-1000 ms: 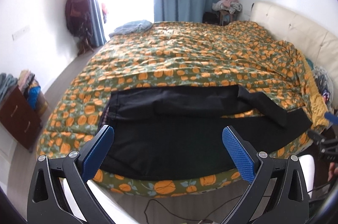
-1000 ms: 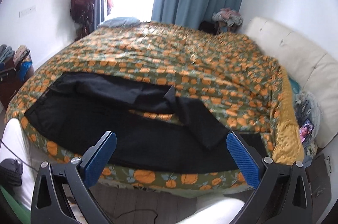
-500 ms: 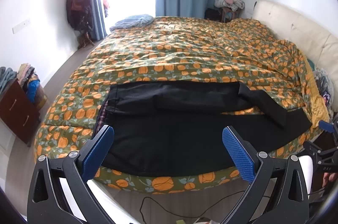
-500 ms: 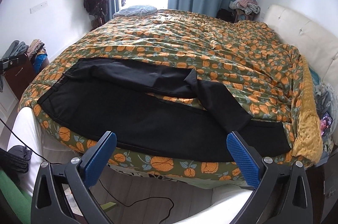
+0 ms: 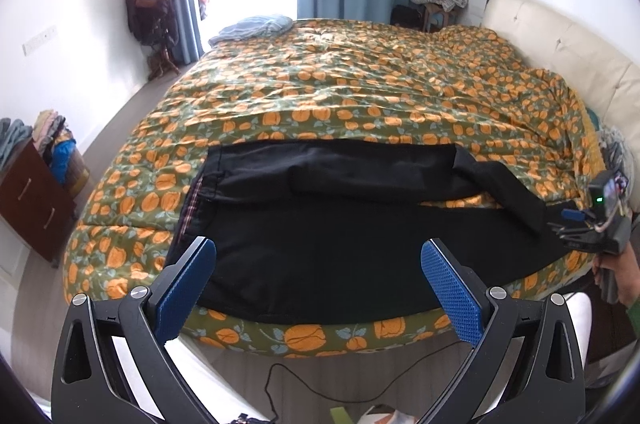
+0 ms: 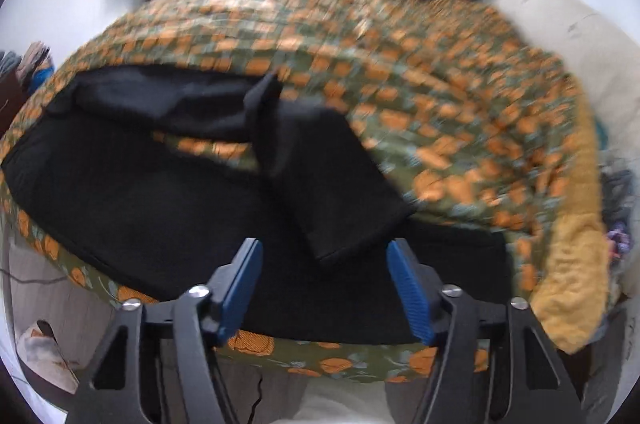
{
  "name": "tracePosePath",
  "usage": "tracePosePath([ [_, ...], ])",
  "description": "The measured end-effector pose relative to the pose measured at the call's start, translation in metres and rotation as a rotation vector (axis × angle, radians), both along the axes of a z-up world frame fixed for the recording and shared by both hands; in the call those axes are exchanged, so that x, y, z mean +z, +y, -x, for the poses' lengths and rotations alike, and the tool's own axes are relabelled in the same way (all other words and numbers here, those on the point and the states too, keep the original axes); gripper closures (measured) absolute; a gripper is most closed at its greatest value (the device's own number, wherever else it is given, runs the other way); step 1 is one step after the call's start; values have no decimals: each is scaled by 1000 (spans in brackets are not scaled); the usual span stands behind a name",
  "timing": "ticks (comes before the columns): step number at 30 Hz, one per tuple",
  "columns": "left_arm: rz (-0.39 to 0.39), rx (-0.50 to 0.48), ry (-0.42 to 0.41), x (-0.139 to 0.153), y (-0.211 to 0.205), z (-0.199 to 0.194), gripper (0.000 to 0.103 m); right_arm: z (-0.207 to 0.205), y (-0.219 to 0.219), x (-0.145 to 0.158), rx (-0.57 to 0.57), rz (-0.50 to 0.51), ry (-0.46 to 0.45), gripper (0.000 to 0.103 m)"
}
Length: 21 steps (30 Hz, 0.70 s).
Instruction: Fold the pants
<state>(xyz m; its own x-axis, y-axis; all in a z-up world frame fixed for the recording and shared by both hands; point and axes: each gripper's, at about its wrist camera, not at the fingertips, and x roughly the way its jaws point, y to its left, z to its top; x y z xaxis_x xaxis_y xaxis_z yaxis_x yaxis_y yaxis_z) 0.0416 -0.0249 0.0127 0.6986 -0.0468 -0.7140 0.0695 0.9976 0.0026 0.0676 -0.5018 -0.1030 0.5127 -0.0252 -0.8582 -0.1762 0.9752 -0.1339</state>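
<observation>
Evidently the right hand-held gripper (image 6: 324, 284) (jaws just narrowing, nothing pinched yet) dips toward the pants (image 6: 160, 208) cuff on the bed (image 6: 440, 72) to fold it; the left hand-held gripper (image 5: 316, 280) waits released.

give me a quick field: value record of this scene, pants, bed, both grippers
pants: black pants spread flat near the bed's near edge, waistband at picture left
far leg: cuff end bent back, lying across the near leg
bed cover: green quilt with orange fruit print
left gripper: open, nothing between its fingers, above the pants' near edge
right gripper: jaws have just been closing, part open, no cloth pinched yet, aimed at the bent cuff end; view blurred
fold progress: not started
</observation>
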Motion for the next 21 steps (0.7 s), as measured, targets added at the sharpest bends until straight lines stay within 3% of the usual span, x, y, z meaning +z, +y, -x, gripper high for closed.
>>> tracePosePath([
  [5,-5,18,33,-6,1,-9,0,-23,26,-57,127,102,92,40],
  [9,-18,23,70,-16,-3,-17,0,-32,25,-83,161,212,103,41],
  [10,-24,23,80,-19,-4,-19,0,-35,20,-85,157,212,110,57],
  [11,-29,23,88,-21,-6,-22,0,-40,12,-83,145,204,125,92],
  [12,-34,23,95,-23,-7,-24,0,-44,6,-78,136,196,125,98],
  [16,-46,18,123,-28,-15,-35,0,-93,-50,-19,84,232,42,98],
  [19,-48,3,132,-29,-24,-40,0,-163,-142,33,-126,270,-50,96],
  [20,-58,-1,127,-28,-27,-39,0,-181,-173,43,-214,239,-43,72],
  [21,-66,-2,122,-27,-28,-39,0,-195,-200,53,-313,242,-47,60],
])
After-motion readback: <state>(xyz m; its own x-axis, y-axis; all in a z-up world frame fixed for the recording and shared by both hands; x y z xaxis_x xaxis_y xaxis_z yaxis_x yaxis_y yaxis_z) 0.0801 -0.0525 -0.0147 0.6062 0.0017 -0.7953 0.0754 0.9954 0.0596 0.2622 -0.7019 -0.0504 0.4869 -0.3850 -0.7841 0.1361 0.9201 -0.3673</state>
